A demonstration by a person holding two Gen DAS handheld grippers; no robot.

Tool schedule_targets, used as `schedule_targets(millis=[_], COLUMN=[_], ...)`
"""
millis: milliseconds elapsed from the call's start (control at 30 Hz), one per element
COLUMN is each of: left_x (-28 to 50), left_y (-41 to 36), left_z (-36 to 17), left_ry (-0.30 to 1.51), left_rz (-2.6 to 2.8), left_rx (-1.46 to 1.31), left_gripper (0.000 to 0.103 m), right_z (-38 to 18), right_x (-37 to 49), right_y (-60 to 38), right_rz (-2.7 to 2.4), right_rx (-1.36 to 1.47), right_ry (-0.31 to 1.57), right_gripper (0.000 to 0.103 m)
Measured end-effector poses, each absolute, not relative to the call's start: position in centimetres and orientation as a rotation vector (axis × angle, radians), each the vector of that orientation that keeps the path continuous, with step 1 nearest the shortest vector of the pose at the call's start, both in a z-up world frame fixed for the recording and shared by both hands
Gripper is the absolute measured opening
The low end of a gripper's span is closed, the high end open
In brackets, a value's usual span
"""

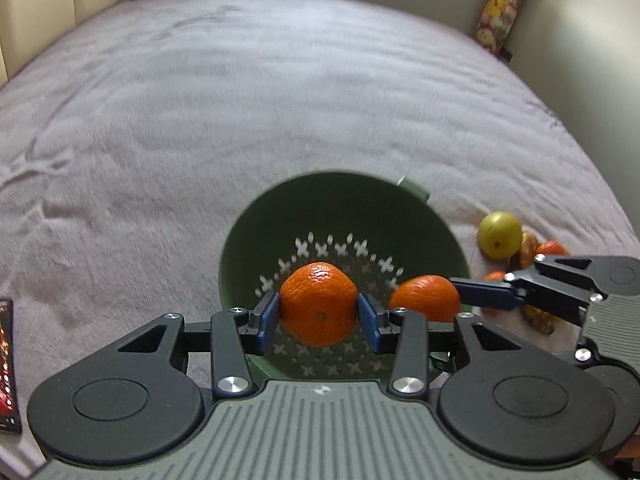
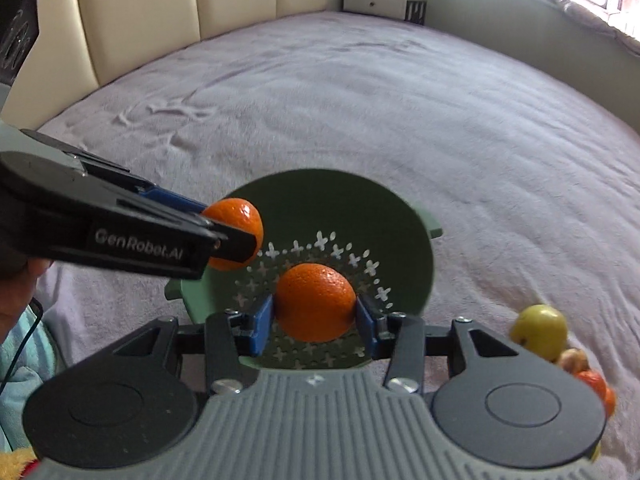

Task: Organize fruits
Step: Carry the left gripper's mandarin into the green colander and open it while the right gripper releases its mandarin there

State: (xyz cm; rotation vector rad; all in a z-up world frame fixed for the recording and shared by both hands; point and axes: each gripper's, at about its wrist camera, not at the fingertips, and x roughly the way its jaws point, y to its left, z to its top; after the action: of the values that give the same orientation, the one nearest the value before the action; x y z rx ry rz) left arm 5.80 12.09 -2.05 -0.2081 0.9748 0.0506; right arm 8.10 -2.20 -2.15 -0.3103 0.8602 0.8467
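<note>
Over the green strainer [image 1: 436, 240] on the bed [image 1: 240, 100], the left tongs [image 1: 319, 312] and right tongs [image 2: 315, 312] each clamp an orange; next, both should release inside. Beyond, the remaining fruit pile [image 1: 502, 236] waits.

We see a wide bed [image 1: 240, 92] under a pale lilac-grey cover, creased in places. A green perforated colander [image 1: 344, 216] sits directly on it. Just to the colander's right lies a small fruit pile [image 1: 520, 248]: a yellow-green apple [image 1: 500, 240], some oranges, something brownish. Well left of the colander, a phone [image 1: 8, 364] lies at the bed's edge.
</note>
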Motion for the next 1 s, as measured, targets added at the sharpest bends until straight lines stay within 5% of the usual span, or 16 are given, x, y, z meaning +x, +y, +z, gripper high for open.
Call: schedule_targets(millis=[1000], left_x=[9.8], left_y=[10.9], left_z=[-7.6], left_ry=[1.195], left_rz=[0.055], left_rx=[-0.140], left_gripper=[0.049], right_z=[-7.0], right_x=[10.7], right_y=[0.7], right_rz=[0.889], right_rx=[-0.455], right_ry=[0.980], right_gripper=[0.042])
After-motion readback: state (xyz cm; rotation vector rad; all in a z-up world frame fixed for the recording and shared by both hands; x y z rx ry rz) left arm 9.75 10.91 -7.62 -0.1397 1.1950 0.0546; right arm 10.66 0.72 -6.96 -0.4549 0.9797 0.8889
